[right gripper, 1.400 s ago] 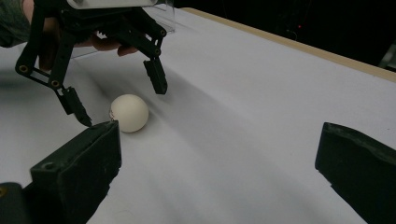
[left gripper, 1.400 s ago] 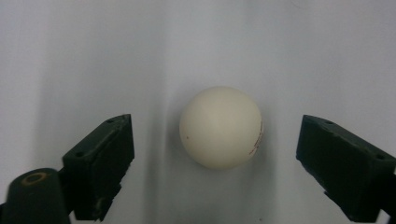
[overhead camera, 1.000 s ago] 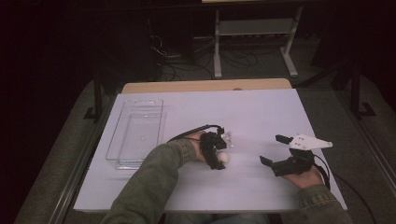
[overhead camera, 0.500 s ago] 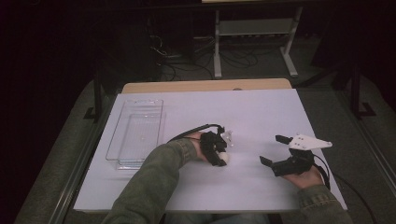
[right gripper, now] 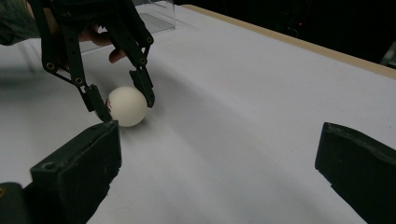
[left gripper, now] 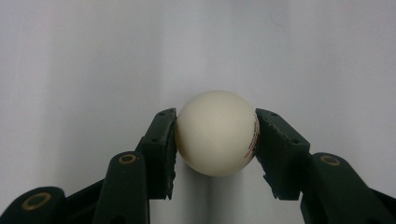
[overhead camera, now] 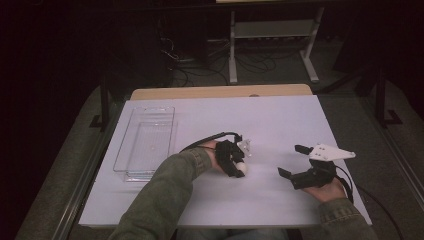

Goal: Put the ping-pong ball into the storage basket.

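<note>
Since the earlier frames the left gripper has just been closing its black jaws, and they now clamp the small cream-white ball between them; both hands otherwise sit where they were.

The room behind is dark, with tangled cables on the floor and a pale metal shelf frame at the far side. Its depths are too dim to read. The wide white table top has a strip of tan wooden edge along its far side. On the table's left part lies a clear rectangular plastic tray, its near end partly cut off by the olive-green sleeve of the left arm.

In the high view the ball is a pale spot under the left gripper near the middle of the table, mostly covered by the hand and black linkage. The left gripper view shows it plainly: the pads press both sides, and small red print on its right flank is too fine to read. In the right gripper view the ball touches the table surface, pinched by the left gripper.

The right gripper, with its grey three-cornered plate, rests well apart to the right, its jaws standing wide with nothing between them. Its own view cuts both jaws off at the frame edge.
</note>
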A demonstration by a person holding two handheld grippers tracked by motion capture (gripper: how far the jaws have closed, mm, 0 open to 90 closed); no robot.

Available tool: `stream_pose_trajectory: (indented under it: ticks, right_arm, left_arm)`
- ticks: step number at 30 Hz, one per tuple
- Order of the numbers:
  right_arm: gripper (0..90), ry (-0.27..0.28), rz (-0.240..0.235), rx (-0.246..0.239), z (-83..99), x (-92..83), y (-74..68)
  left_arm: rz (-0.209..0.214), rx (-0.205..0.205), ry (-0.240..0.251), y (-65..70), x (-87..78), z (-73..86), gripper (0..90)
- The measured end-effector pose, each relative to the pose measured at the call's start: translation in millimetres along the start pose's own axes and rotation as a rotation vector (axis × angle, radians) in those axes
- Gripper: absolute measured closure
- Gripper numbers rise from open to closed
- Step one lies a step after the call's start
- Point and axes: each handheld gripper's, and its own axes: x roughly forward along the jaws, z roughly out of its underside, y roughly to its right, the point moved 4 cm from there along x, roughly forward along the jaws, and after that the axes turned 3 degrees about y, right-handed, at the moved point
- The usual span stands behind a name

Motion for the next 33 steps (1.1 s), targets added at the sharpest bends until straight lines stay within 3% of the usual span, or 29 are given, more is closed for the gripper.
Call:
stream_pose_trajectory:
  ticks: [21, 33]
  right_arm:
    - [0.0, 0.003, 0.001, 0.004, -0.4, -0.1, -0.3]
    - [0.0, 0.003, 0.002, 0.002, -0.4, -0.1, -0.2]
  left_arm:
    - [-0.021, 0.014, -0.018, 3.9, -26.9, -9.9, 50.8]
    - [-0.033, 0.029, -0.013, 8.7, -52.9, -14.7, 50.8]
